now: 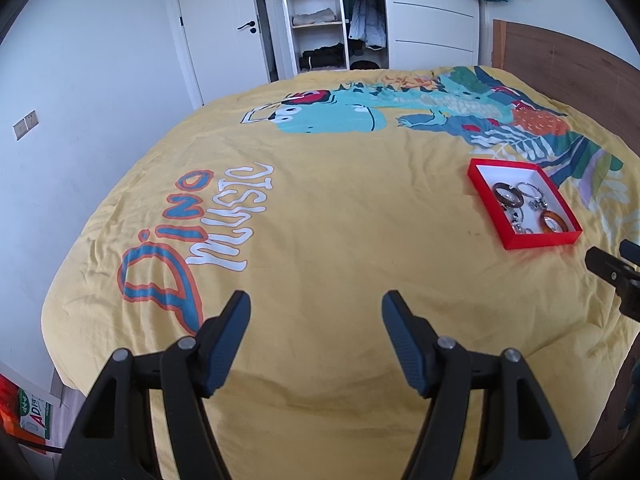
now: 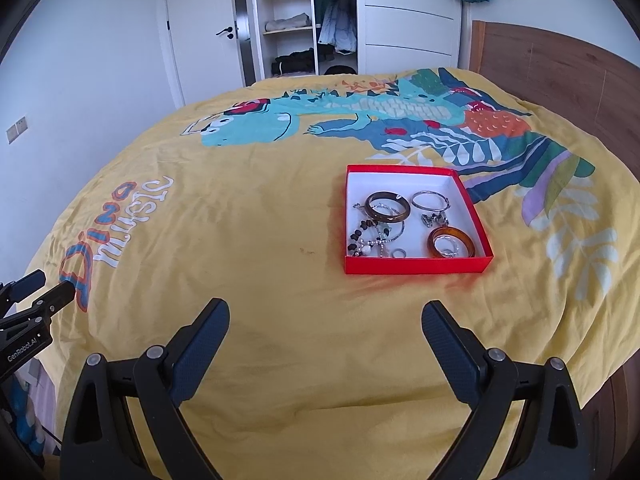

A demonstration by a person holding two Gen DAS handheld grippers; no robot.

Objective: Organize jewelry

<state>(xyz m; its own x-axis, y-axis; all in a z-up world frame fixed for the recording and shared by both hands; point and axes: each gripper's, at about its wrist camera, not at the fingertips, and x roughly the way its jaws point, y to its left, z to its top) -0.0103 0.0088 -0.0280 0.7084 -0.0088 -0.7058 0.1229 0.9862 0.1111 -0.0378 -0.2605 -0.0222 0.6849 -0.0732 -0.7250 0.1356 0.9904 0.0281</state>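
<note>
A shallow red box (image 2: 416,267) with a white inside lies on the yellow bed cover; it also shows in the left wrist view (image 1: 540,239). It holds a dark brown bangle (image 2: 387,206), an amber bangle (image 2: 452,242), a silver bangle (image 2: 429,201), a bead bracelet (image 2: 362,236) and small rings. My right gripper (image 2: 325,318) is open and empty, above the cover in front of the box. My left gripper (image 1: 316,308) is open and empty, to the left of the box. Each gripper shows at the edge of the other's view.
The yellow cover (image 2: 240,220) with a dinosaur print spreads over the whole bed. A wooden headboard (image 2: 560,72) stands at the right. An open wardrobe (image 2: 304,20) and a white door (image 2: 200,28) stand beyond the bed's far edge.
</note>
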